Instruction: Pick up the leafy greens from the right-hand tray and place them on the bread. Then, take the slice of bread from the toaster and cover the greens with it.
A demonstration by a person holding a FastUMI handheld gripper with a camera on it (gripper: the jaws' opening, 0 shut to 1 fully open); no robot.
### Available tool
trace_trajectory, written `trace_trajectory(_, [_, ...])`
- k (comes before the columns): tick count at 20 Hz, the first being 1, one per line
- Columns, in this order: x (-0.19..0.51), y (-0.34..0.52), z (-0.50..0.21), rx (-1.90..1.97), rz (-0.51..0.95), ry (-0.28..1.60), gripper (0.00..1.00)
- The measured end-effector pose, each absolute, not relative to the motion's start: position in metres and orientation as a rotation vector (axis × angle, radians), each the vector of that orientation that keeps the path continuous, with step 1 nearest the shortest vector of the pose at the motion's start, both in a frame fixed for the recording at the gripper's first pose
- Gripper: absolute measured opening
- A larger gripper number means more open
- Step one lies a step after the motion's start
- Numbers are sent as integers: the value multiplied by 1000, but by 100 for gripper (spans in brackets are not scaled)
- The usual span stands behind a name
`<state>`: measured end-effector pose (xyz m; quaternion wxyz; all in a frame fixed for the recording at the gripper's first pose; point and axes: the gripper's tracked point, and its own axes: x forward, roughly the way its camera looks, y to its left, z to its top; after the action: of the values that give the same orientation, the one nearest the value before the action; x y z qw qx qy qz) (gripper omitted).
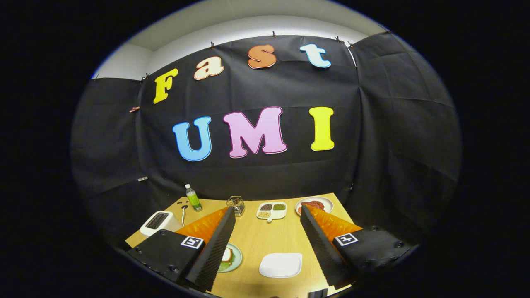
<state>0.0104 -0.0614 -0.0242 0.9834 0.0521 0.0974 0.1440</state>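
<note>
Seemingly the job is close to finished, as I read it: on the round pale-green plate (pixel 232 258), half hidden behind my left finger, a slice of tan bread (pixel 226 254) lies on top of leafy greens (pixel 224 266), so the cover slice looks placed. My gripper (pixel 267 248) hangs above the light wooden table (pixel 265 236) with its fingers spread wide, holding nothing. Between them sits a white rounded-square tray (pixel 281 265), bare as far as I can see. The white toaster (pixel 157 222) stands beyond my left finger; whether its slot still holds bread I cannot tell. What remains, I judge, is pulling back.
</note>
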Motion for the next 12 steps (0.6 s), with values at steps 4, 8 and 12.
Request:
trace_trajectory(4, [-4, -75, -51, 42, 319, 216, 98])
trace_trajectory(8, [-9, -81, -63, 6, 340, 221, 98])
trace_trajectory(12, [-14, -76, -71, -2, 365, 234, 99])
